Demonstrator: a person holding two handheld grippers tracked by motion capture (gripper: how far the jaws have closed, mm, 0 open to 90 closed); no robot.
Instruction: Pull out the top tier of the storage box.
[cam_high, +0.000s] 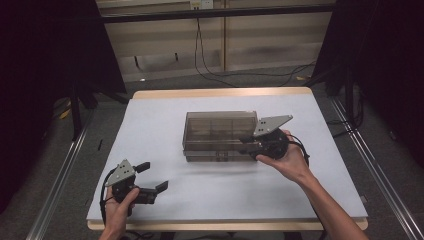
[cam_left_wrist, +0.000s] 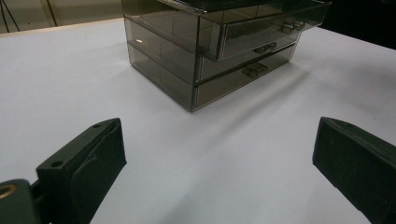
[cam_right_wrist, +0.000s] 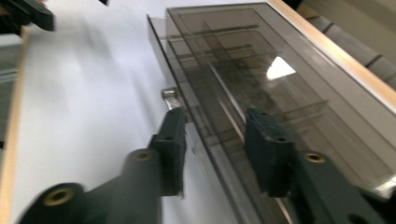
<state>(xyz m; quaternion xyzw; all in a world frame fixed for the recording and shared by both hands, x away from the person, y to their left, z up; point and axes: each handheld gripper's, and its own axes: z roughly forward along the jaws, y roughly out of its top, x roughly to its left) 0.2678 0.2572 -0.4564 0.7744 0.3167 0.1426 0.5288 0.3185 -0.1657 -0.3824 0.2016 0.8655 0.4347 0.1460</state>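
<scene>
Drawers in a smoky, see-through plastic drawer box are the business here; the box sits at the middle of the high view on a white table, its handled front facing the lower edge of the frame. In the left gripper view the top drawer stands slightly proud of the two below it.

At centre right of the high view, the right gripper is at the box's right front corner. Its own view looks along the box top, with one jaw over the lid and the other down beside the front face, close to a small drawer handle. The jaws stand partly apart; whether the pads press on the plastic I cannot tell.

Lower left in the high view, the left gripper rests well apart from the box, jaws wide with only bare table between them.

By my reading, the step in hand is taking hold of the top drawer's front edge. Next comes a firm pinch on that edge or handle, then a straight pull toward the bottom of the high view, perhaps with the left gripper steadying the box.
</scene>
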